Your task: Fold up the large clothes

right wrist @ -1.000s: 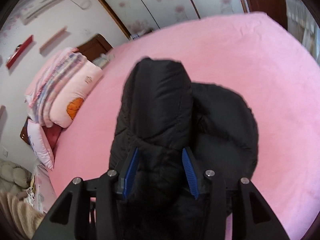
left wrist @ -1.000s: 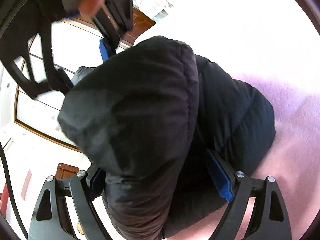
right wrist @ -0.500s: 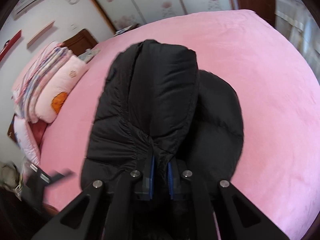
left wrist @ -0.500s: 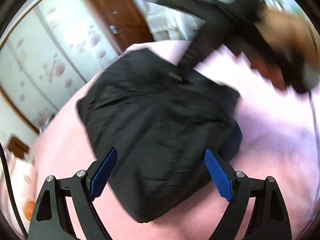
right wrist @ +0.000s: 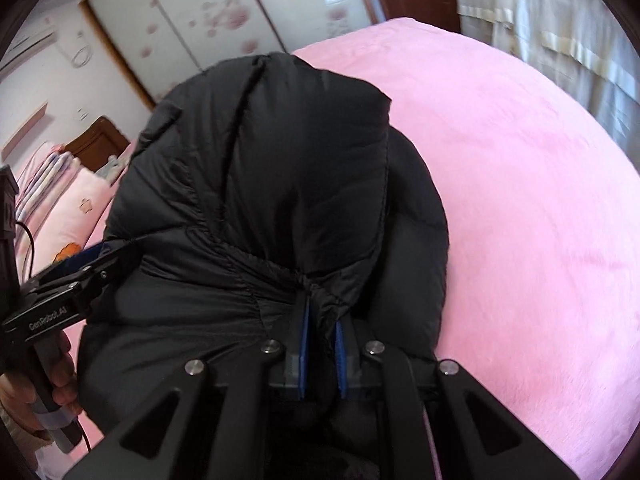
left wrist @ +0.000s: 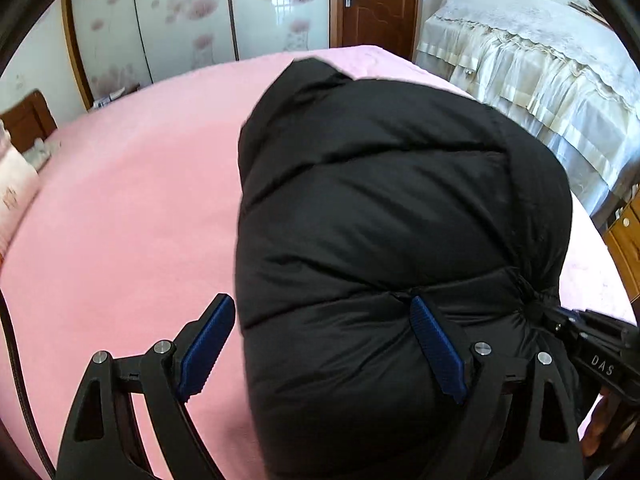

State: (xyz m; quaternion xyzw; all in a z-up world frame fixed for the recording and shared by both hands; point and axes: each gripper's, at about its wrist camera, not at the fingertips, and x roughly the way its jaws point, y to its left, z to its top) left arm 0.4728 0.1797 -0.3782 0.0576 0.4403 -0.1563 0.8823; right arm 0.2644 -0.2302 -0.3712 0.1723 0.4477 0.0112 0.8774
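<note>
A black puffer jacket [left wrist: 380,208] lies bundled on the pink bed [left wrist: 120,208]. My left gripper [left wrist: 322,346] is open wide at the jacket's near left edge. One blue pad hangs over the bedcover and the other rests on top of the padding, so nothing is pinched. My right gripper [right wrist: 320,328] is shut on a gathered fold of the jacket [right wrist: 280,168] at its near edge. In the left wrist view the right gripper [left wrist: 548,312] bites the bunched cloth at the far right. In the right wrist view the left gripper [right wrist: 96,258] shows at the left, held by a hand [right wrist: 52,392].
Folded quilts and pillows [right wrist: 60,208] are piled at the head of the bed [right wrist: 520,200]. A flowered sliding wardrobe [left wrist: 180,20] and a brown door [left wrist: 376,0] stand behind. Furniture draped in cream cloth [left wrist: 540,60] and a wooden cabinet [left wrist: 628,240] flank the right side.
My left gripper has swung and rolled round to the jacket's near edge, still open. My right gripper has closed on a fold of the jacket and sunk a little.
</note>
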